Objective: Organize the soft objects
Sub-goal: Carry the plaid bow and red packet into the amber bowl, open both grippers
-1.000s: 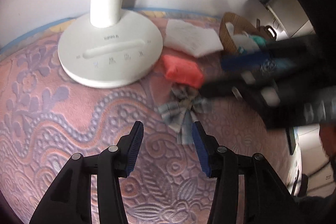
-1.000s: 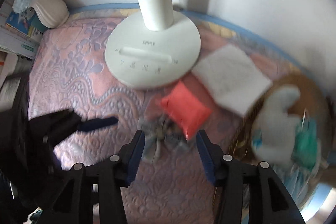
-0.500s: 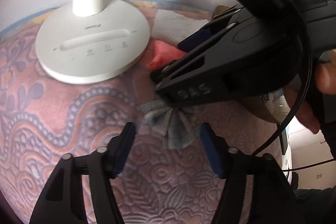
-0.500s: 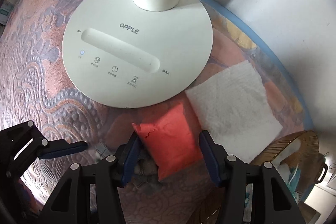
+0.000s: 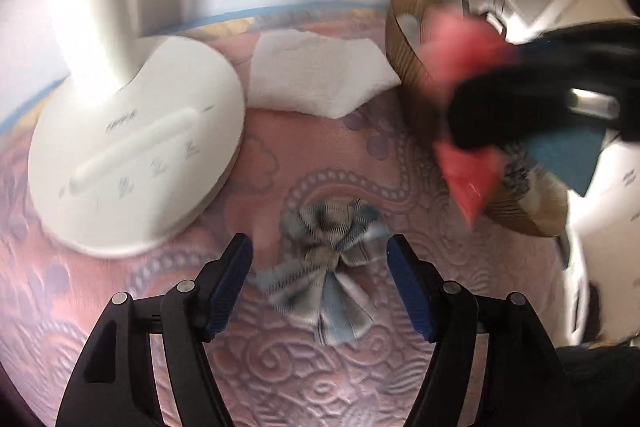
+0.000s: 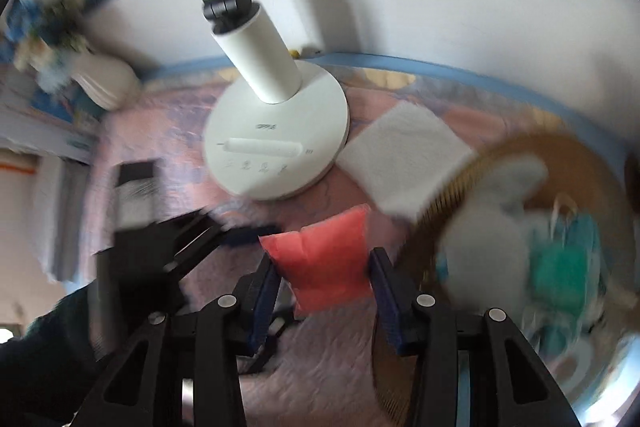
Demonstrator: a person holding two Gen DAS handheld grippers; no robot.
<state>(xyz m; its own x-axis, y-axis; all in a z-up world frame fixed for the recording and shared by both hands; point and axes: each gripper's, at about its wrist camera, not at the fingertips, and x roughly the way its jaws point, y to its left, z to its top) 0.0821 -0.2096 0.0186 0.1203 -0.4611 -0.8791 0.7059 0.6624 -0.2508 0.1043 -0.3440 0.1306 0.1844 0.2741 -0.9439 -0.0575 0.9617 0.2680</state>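
Note:
A red pouch [image 6: 320,243] hangs between the pads of my right gripper [image 6: 322,267], whose jaws are closing on it; it is lifted off the pink quilt. In the left wrist view the red pouch [image 5: 470,175] and the right gripper [image 5: 520,99] are blurred in front of the wicker basket [image 5: 404,55]. A plaid blue-grey bow [image 5: 332,251] lies flat on the quilt. My left gripper [image 5: 318,243] stands open just above it, one finger on each side, not touching. A white folded paper towel [image 5: 316,79] lies beside the basket.
A white lamp base [image 5: 132,147] with its stem stands at the left by the wall. The wicker basket [image 6: 452,195] holds a grey plush [image 6: 492,227] and a teal item [image 6: 560,263]. A white vase [image 6: 104,83] with flowers stands far left.
My right gripper came down over the red pouch, closed on it and lifted it towards the basket. My left gripper opened wider and moved over the bow.

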